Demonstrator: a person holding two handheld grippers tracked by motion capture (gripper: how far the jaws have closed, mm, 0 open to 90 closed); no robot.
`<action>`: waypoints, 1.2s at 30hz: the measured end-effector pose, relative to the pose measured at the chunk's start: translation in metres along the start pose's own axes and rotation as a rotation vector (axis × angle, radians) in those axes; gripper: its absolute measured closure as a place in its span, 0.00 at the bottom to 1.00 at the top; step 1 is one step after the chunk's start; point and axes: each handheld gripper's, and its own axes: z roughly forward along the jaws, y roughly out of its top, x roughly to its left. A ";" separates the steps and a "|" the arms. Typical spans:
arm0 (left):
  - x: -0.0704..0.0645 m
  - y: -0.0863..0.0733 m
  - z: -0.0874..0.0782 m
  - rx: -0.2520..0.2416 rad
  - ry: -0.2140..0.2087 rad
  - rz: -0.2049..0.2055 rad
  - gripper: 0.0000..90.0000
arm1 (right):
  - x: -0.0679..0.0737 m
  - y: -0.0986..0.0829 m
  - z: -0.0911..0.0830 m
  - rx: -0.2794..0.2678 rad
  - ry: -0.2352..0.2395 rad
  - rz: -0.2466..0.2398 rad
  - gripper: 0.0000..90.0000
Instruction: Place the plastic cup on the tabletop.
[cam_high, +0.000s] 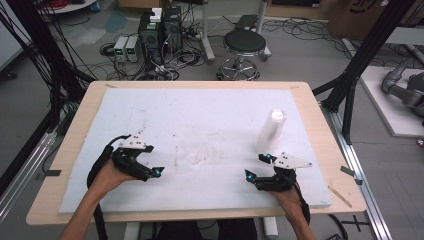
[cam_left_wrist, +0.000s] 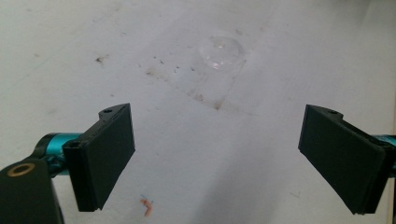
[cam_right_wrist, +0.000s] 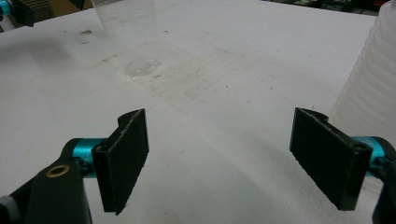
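Both grippers are just sitting low over the white foam board (cam_high: 200, 115) with their jaws spread wide and nothing in them: the left gripper (cam_high: 154, 172) near the front-left, the right gripper (cam_high: 256, 167) near the front-right. A tall stack of clear plastic cups (cam_high: 271, 131) stands upright just beyond the right gripper, close to its outer jaw, and a single clear cup (cam_left_wrist: 219, 70) stands on the scuffed middle of the board, between the two grippers and apart from both.
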 end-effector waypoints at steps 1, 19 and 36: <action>-0.002 -0.005 -0.001 -0.017 0.014 -0.004 0.12 | 0.000 0.000 0.000 0.000 -0.001 -0.001 0.21; -0.018 -0.050 -0.002 -0.311 0.191 -0.076 0.13 | 0.000 0.000 -0.001 -0.005 0.019 0.004 0.22; -0.017 -0.054 -0.006 -0.352 0.194 -0.090 0.14 | 0.000 -0.001 -0.001 -0.009 0.026 0.000 0.21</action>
